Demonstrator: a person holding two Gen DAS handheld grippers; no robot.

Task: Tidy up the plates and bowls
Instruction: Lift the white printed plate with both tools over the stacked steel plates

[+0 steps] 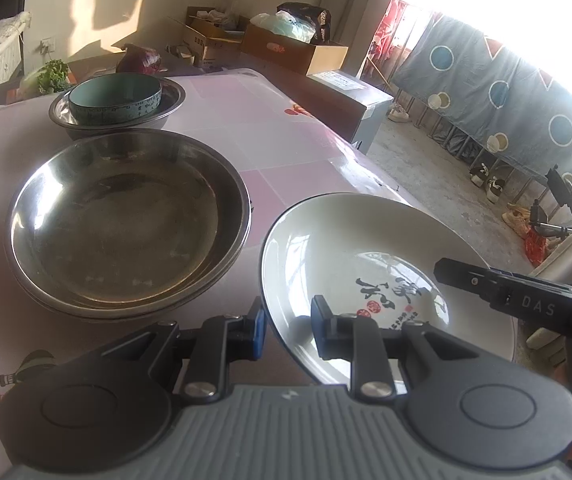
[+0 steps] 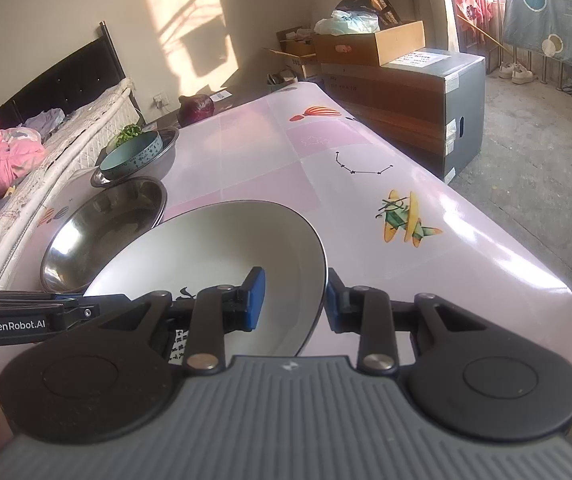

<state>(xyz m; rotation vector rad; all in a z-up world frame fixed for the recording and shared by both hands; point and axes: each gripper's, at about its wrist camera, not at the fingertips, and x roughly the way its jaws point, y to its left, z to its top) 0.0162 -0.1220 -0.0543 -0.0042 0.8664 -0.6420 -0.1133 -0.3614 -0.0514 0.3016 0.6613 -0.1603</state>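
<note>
Left wrist: white plate [image 1: 346,256], black calligraphy inside.

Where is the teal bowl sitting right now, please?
In the left wrist view the teal bowl sits far back on the left, inside a steel basin, just beyond the nearer large steel basin.

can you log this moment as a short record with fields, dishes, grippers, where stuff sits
held item: white plate, black calligraphy inside, tilted, off the table
left gripper: shut on the plate's left rim
right gripper: shut on the plate's right rim
nearest dish on table: steel basin, empty, left of the plate; a second rim shows under it
far dish: teal bowl sitting inside a smaller steel basin
surface: pink patterned tablecloth
beyond the table: cardboard boxes
</note>
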